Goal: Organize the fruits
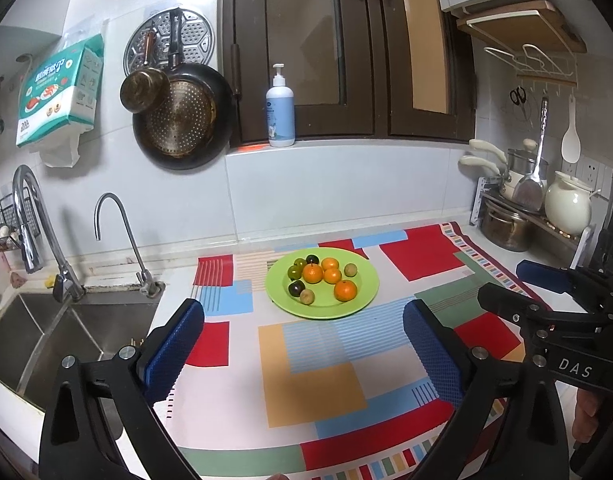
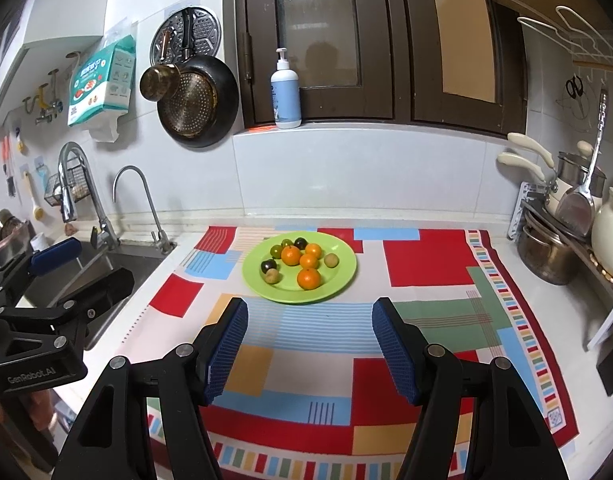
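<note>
A green plate (image 1: 362, 300) (image 2: 338, 280) sits on a colourful patterned cloth (image 1: 318, 384) (image 2: 318, 376) on the counter. It holds several fruits: oranges (image 1: 345, 290) (image 2: 308, 278), dark plums (image 1: 295, 289) (image 2: 268, 266) and small green fruits (image 1: 307, 297) (image 2: 272, 277). My left gripper (image 1: 304, 320) is open and empty, hovering in front of the plate. My right gripper (image 2: 309, 320) is open and empty, also in front of the plate. Each gripper shows at the edge of the other's view.
A steel sink (image 1: 46, 332) with two faucets (image 1: 120, 236) lies to the left. Pots and a white jar (image 1: 568, 204) stand on a rack at the right. A soap bottle (image 1: 280, 110) stands on the window sill; pans (image 1: 182, 120) hang on the wall.
</note>
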`<state>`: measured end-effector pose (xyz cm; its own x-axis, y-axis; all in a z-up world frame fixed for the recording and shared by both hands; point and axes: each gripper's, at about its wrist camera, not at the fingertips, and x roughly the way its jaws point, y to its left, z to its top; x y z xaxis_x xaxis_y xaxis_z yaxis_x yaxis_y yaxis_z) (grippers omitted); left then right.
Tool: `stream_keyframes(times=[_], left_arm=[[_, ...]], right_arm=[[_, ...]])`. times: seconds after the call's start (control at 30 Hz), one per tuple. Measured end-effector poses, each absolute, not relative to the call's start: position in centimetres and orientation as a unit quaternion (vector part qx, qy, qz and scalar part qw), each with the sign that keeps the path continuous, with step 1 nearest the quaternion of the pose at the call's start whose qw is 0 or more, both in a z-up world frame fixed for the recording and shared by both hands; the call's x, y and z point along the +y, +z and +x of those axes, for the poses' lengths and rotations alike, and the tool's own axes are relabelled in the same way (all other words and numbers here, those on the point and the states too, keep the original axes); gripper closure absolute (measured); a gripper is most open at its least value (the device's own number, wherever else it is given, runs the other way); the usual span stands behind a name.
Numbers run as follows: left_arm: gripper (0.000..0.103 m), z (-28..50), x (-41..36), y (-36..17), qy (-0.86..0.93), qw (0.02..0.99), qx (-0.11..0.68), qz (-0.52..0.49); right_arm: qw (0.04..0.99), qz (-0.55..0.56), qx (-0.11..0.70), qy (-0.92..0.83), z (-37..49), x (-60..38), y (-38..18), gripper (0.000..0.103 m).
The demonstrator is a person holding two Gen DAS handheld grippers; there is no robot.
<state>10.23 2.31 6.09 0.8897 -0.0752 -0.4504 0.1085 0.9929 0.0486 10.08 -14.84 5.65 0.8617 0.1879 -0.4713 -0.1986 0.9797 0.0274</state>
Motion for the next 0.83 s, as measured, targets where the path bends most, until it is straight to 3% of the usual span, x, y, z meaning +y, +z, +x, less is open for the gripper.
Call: stream_keyframes(times=[0.83], left_arm=[[0.001,10.57,2.61,5.96,-0.051,0.971,0.233,0.031]], right_arm=[[0.964,-0.012,0.246,0.099,10.19,-15.01,5.46,0.038]])
